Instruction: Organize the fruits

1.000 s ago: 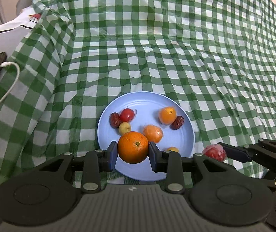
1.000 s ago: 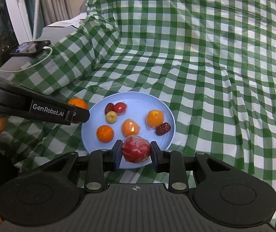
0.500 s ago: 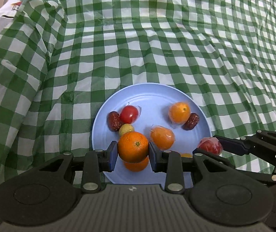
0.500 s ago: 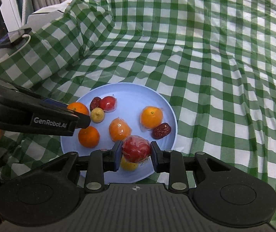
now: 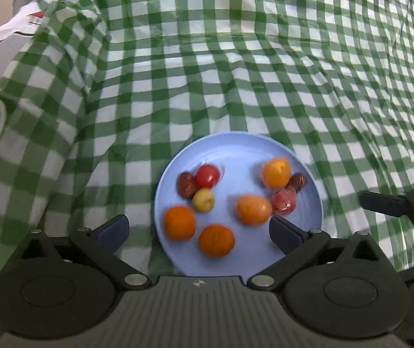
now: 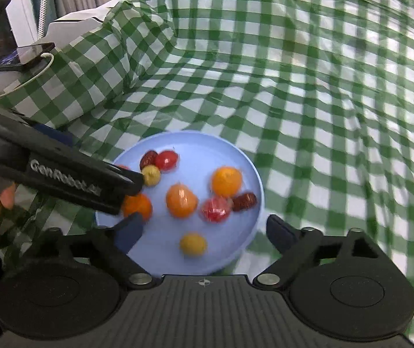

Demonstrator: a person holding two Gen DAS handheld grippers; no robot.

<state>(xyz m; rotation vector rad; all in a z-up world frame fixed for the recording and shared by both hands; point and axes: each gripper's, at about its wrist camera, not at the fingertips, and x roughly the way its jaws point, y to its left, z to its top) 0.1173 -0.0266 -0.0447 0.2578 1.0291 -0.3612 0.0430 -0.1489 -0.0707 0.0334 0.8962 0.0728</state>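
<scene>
My left gripper [image 5: 198, 230] and right gripper [image 6: 204, 230] both hang with jaws spread wide and nothing between them, over the near rim of the blue plate [image 5: 236, 149]. Green checked cloth [image 5: 236, 72] lies bare beyond the plate's far edge. All the fruit sits on the plate (oranges [image 5: 216, 240], a wrapped red one [image 6: 215, 209]); "GenRobot.AI" reads on the left gripper's side.

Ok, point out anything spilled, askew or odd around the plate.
Nothing is spilled: every fruit in view sits on the plate, none on the cloth. Both the left gripper and the right gripper are open and empty. The cloth is wrinkled and bunched at the far left, that's all.
</scene>
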